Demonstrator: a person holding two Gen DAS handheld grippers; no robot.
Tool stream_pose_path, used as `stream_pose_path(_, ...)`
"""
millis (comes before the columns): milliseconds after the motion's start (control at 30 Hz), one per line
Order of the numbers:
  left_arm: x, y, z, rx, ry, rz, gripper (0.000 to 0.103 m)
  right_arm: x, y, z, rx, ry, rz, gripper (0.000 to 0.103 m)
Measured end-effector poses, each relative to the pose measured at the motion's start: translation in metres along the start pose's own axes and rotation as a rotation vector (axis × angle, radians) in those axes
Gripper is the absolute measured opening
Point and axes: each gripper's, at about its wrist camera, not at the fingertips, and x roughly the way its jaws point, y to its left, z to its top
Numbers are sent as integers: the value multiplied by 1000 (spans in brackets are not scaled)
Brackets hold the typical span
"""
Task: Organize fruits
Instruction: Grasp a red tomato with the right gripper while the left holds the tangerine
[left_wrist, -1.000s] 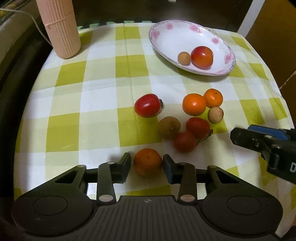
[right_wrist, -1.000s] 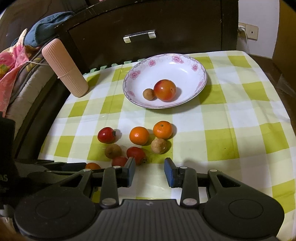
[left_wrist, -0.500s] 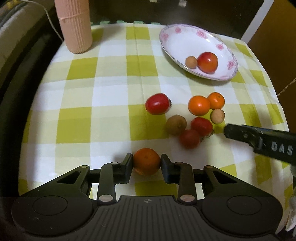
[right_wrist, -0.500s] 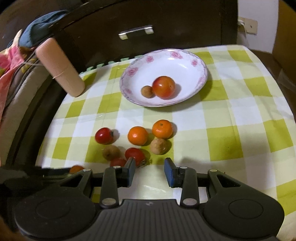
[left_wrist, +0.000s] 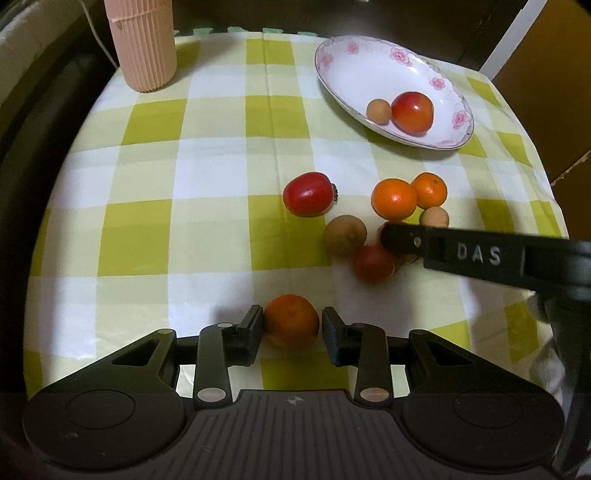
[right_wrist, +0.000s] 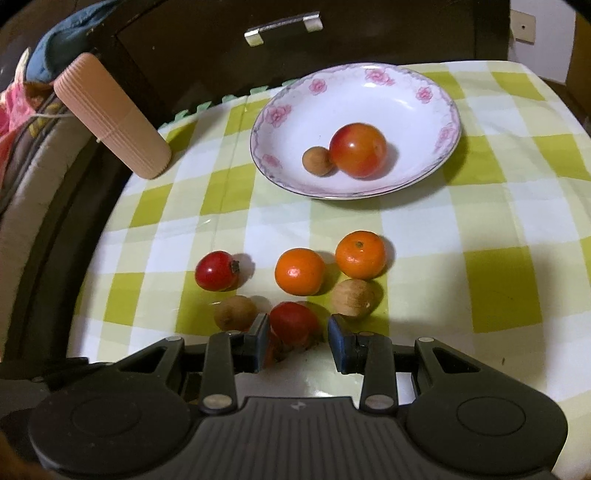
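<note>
Orange mandarin (left_wrist: 291, 320) on the checked cloth (left_wrist: 221, 177), between the opening jaws of the left gripper (left_wrist: 292, 330), left pad touching, right apart; red tomato (right_wrist: 293, 322) between the right gripper (right_wrist: 298, 341)'s unclosed jaws, untouched; floral plate (right_wrist: 406, 88) beyond with two fruits.

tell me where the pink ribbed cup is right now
The pink ribbed cup stands at the far left corner of the checked tablecloth, well left of the floral plate and away from the loose fruit.
</note>
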Motion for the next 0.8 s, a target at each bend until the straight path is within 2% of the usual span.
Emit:
stream_pose_path(200,1,0,0,-2,-6,-8,50,4,1,3,-22,-8,4,33)
stream_pose_path(300,1,1,-1,-5,-6,5,57,1,-1,2,-20,-3,15,29)
stream_pose_path(367,1,1,-1,-11,-4,6,59,-4,-3,0,-21,0,-4,29)
stream_pose_path(567,1,-2,-1,6,-9,15,63,-24,-16,-19,-11,20,-26,29)
stream_pose_path(700,2,-3,-2,10,-17,20,64,-33,-18,-34,-47,37,-89,29)
stream_pose_path(800,3,-3,-2,8,-15,13,67,-37,-21,-42,-51,53,-88,29)
